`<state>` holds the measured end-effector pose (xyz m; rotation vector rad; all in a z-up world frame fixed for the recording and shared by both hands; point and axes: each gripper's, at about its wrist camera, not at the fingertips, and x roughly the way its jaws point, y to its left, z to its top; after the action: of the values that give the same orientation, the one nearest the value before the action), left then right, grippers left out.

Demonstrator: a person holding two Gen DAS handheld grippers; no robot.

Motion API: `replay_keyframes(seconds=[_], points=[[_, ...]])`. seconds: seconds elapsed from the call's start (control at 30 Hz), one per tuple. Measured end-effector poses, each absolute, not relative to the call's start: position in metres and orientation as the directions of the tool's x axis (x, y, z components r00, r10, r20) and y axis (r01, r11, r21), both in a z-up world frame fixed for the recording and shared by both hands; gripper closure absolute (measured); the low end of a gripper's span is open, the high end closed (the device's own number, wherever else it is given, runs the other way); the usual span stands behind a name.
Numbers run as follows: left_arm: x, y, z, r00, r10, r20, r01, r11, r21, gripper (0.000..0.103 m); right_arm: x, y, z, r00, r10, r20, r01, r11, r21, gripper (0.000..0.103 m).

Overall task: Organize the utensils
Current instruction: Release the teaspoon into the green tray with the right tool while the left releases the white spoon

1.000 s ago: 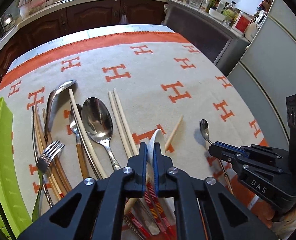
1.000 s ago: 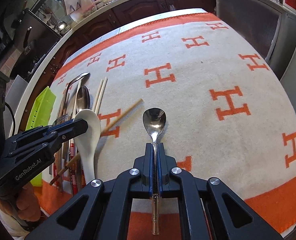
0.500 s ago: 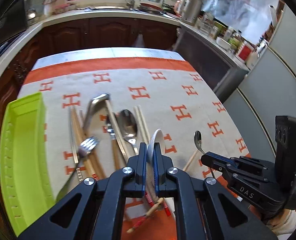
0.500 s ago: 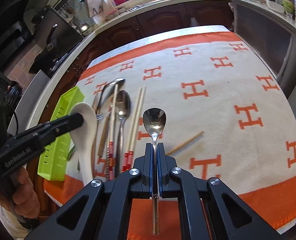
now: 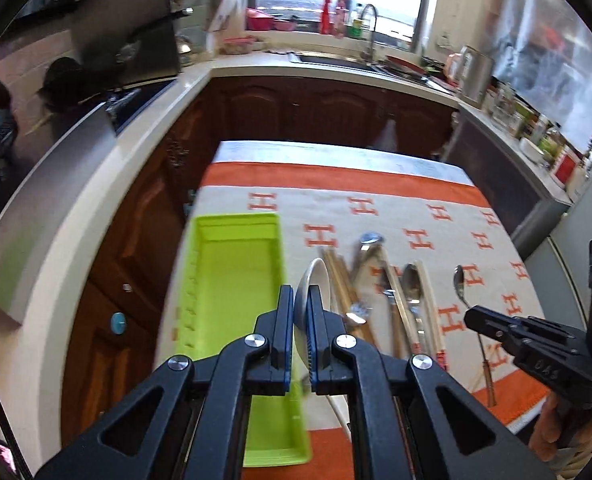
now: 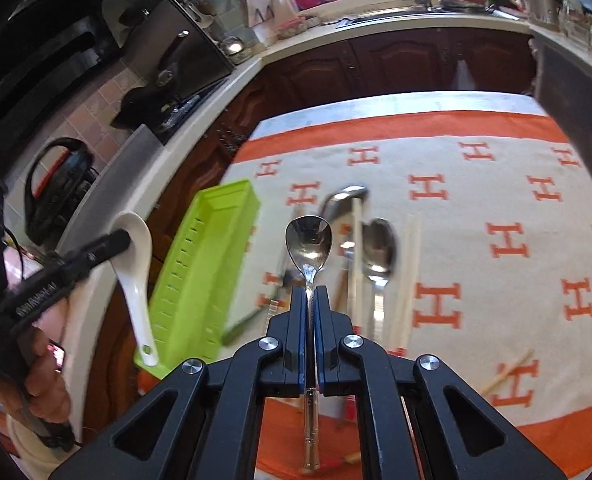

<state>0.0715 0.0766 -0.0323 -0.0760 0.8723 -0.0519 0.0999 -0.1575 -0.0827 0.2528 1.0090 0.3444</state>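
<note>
The left tool (image 5: 299,334), clamped edgewise on the white ceramic spoon (image 6: 134,256), and the right tool (image 6: 311,334), pinching the steel spoon (image 6: 308,240) by its neck, each risk it pivoting loose before reaching the green tray (image 5: 235,272).

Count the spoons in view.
3 clear ones: a white spoon in the left gripper, a small metal spoon in the right gripper, a large metal spoon on the cloth. The blurred pile may hide more.

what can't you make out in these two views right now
- Left wrist view: the white spoon handle is hidden behind the left claw, which is shut on it.
- Left wrist view: the near end of the green tray is covered by the claw body.
- Right wrist view: the utensils on the cloth behind the metal spoon are motion-blurred; the fork beside the tray cannot be told for sure.
</note>
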Motion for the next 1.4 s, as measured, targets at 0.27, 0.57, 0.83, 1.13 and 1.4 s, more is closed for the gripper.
replay_keyframes(seconds=[0.27,0.57,0.83,1.13,1.4], points=[[0.083,0.116,-0.061,0.593,0.054,-0.803,-0.066,0.998,0.018,0.099,0.121,-0.076,-0.061,0.438,0.520,-0.733,-0.264,0.854,0.447,0.099],[0.099,0.137,-0.096,0.529,0.068,-0.846,-0.082,0.996,0.029,0.099,0.158,-0.014,-0.081,0.358,0.570,-0.740,-0.273,0.822,0.501,0.099],[0.116,0.138,-0.127,0.484,0.092,-0.870,-0.074,0.995,0.064,0.099,0.186,0.012,-0.125,0.301,0.564,-0.769,-0.223,0.825,0.519,0.099],[0.116,0.128,-0.141,0.475,0.101,-0.874,-0.056,0.995,0.084,0.097,0.193,0.034,-0.165,0.243,0.530,-0.812,-0.232,0.845,0.482,0.099],[0.104,0.131,-0.126,0.496,0.094,-0.863,-0.084,0.995,0.060,0.061,0.187,0.034,-0.166,0.240,0.512,-0.825,-0.249,0.854,0.458,0.097]])
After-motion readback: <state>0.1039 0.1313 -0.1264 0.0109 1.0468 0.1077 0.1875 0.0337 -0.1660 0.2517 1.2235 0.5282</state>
